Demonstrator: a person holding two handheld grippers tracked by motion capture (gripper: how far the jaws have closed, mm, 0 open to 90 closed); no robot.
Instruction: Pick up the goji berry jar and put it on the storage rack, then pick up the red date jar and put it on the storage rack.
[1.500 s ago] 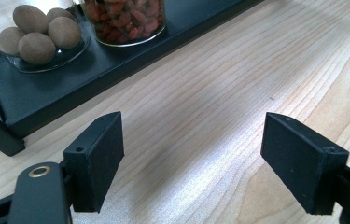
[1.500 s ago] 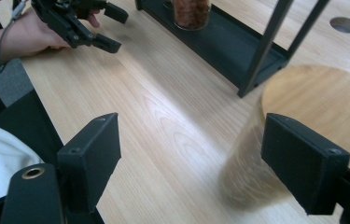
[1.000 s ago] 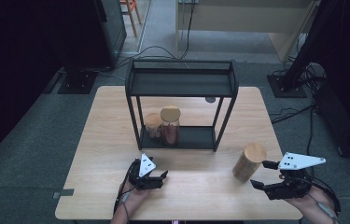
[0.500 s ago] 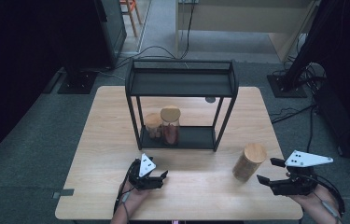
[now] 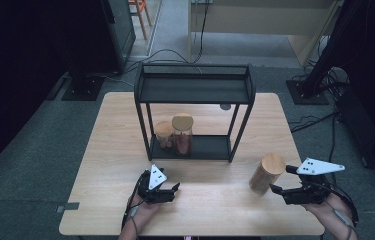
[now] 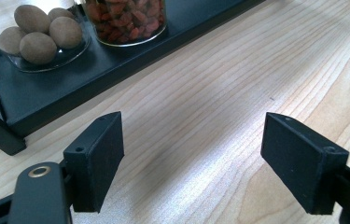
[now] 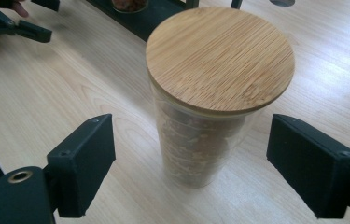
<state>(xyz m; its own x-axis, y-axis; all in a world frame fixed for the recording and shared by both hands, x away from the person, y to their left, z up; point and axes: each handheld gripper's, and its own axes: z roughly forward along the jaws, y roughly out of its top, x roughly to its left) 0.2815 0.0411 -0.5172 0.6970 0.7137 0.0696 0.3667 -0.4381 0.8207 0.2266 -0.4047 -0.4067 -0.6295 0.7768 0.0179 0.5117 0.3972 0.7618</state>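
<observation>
With the right gripper (image 7: 191, 168) jaws just opened wide around the untouched lidded jar (image 7: 210, 107) at frame centre, a square, low grip on the glass was called for, while the left gripper (image 6: 210, 154) jaws were held apart over bare worktop (image 6: 238, 70).

Right gripper (image 5: 279, 181) (jaws seemingly parted) sits just beside the jar (image 5: 266, 174).

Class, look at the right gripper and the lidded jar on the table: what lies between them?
Nothing: in the high view, bare table separates the right gripper, jaws just opening, from the jar.
</observation>
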